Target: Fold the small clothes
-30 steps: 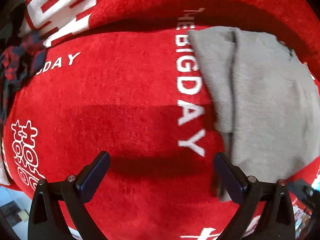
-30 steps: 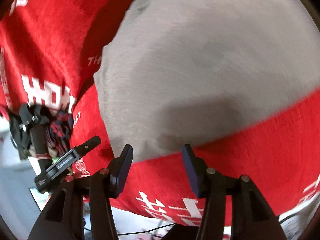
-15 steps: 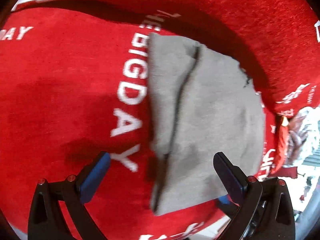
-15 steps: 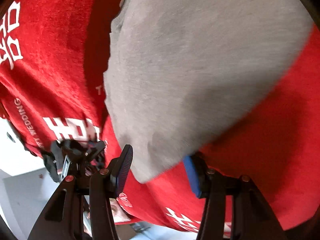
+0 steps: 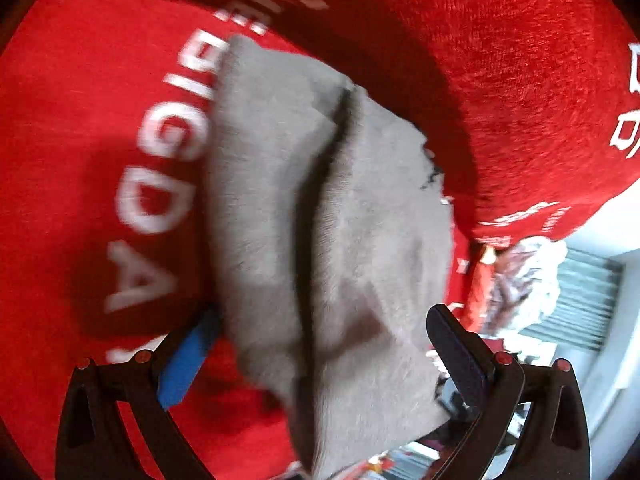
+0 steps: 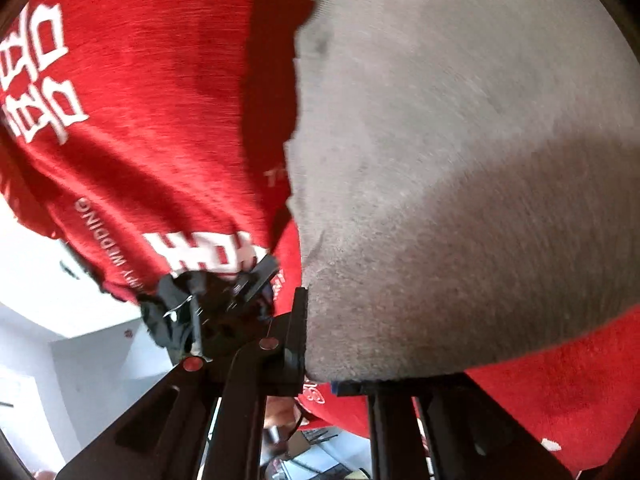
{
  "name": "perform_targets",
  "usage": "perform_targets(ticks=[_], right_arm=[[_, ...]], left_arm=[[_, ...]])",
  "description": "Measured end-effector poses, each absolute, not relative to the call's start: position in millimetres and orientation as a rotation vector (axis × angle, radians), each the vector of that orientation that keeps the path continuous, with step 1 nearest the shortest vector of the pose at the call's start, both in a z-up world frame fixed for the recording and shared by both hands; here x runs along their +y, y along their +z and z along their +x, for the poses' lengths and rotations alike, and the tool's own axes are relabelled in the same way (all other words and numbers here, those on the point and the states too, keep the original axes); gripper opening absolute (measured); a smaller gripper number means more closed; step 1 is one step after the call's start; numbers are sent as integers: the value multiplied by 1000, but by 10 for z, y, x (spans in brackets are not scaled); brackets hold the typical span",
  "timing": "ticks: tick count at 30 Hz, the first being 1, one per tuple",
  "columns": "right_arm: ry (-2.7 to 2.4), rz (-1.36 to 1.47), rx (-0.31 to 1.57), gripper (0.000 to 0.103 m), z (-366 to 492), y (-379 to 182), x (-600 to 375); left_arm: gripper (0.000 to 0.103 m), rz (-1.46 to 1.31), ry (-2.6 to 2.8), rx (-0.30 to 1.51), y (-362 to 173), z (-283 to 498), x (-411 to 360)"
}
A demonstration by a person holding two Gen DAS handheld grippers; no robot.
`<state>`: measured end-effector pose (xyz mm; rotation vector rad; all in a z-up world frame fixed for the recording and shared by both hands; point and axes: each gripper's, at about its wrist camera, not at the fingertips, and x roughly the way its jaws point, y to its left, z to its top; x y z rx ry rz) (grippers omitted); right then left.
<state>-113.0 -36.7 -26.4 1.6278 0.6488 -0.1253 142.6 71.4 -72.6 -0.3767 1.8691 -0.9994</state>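
Item 1, left claw (image 5: 320, 344). Black two-finger frame with a blue pad on its left finger (image 5: 184, 364). Jaws stand wide apart; the pads press on nothing, though the near end of the grey garment lies in the gap between them.

Item 2, red cloth (image 5: 80, 128). Plush red cover printed with white lettering and white characters, spread over the surface that carries the work; whether that is a table cannot be told. A raised fold of it runs across the top of the left wrist view and casts a dark shadow.

Item 3, grey garment (image 5: 360, 240). Small knitted piece lying on the red cloth, covering part of the white lettering. A dark lengthwise crease divides it into two layered panels. In the left wrist view its near corner hangs past the edge of the red cloth. In the right wrist view it fills the upper right.

Item 4, right claw (image 6: 320, 376). Black frame at the bottom of the right wrist view. Its jaws are closing, and the near edge of the grey garment sits pinched between the left finger (image 6: 298, 332) and the blue-padded right one.

Item 5, background. White wall (image 6: 100, 360) at lower left of the right wrist view. Blurred red and white clutter (image 5: 520, 276) beyond the cloth's edge at right in the left wrist view; not identifiable.
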Motion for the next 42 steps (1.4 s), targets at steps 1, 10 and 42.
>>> perform_targets(ticks=[1,10,42], right_arm=[[-117,1629,647,9,-1127,-238,-385],[-90,1612,743,9,-1151,-250,-301],[-263,1130,1065,3,-1301,-304,-1157]], left_arm=[[103,-387,-1023,1873,-720,1408,620],[69,-82,-1068,1748,-509,1128,-4],[25,238,-1198,1321,908,178,-989]])
